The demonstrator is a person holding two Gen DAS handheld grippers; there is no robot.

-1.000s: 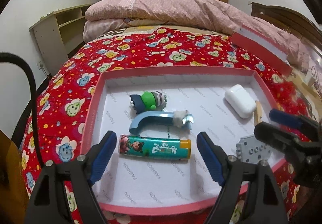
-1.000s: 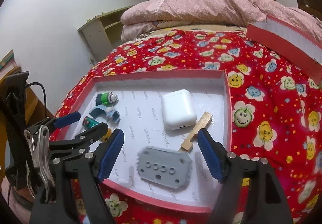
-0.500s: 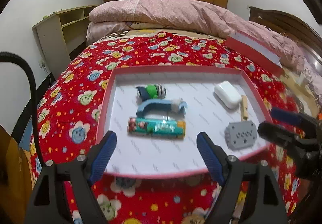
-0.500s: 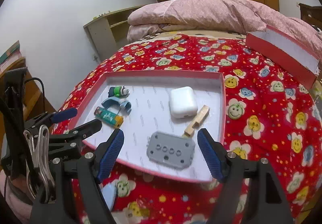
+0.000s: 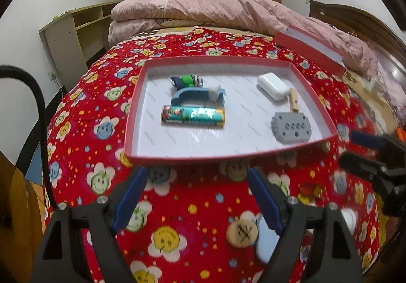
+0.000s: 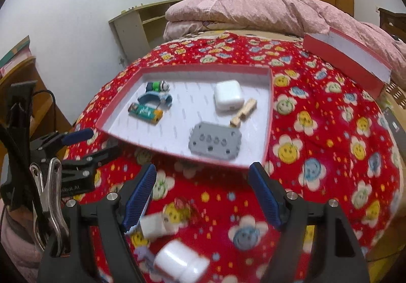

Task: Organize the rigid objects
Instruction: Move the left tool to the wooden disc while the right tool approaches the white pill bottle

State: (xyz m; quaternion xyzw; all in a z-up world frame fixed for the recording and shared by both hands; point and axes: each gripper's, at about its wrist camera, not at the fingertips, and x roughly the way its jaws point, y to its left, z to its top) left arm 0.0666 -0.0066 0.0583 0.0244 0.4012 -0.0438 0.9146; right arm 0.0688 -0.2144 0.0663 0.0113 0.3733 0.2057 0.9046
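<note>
Meanwhile, both claws hang wide and empty over the near edge of the bed: the left gripper (image 5: 195, 196) above a round wooden disc (image 5: 242, 232) on the flowered bedspread (image 5: 76, 115), the right gripper (image 6: 203, 196) above a blurred white block (image 6: 152, 227) and a white capsule-shaped piece (image 6: 182, 262), both still outside the tray (image 5: 132, 115). These loose pieces look light and hard; the disc, lying flat on soft cloth, is probably best pinched across its rim, and the smooth white plastic may slip unless squeezed on its flat sides. Farther on, the red-rimmed tray already carries a grey plate with holes (image 5: 291, 128) near its front right corner, a printed tube (image 5: 192, 115) left of centre, a blue clip (image 5: 196, 95) just behind it, a small green figure (image 5: 187, 80) toward the back left, and a white case (image 5: 273, 86) beside a wooden peg (image 5: 293, 100) by the right wall. Beyond lie a red lid (image 6: 347, 59) and a pink quilt (image 5: 203, 8).
</note>
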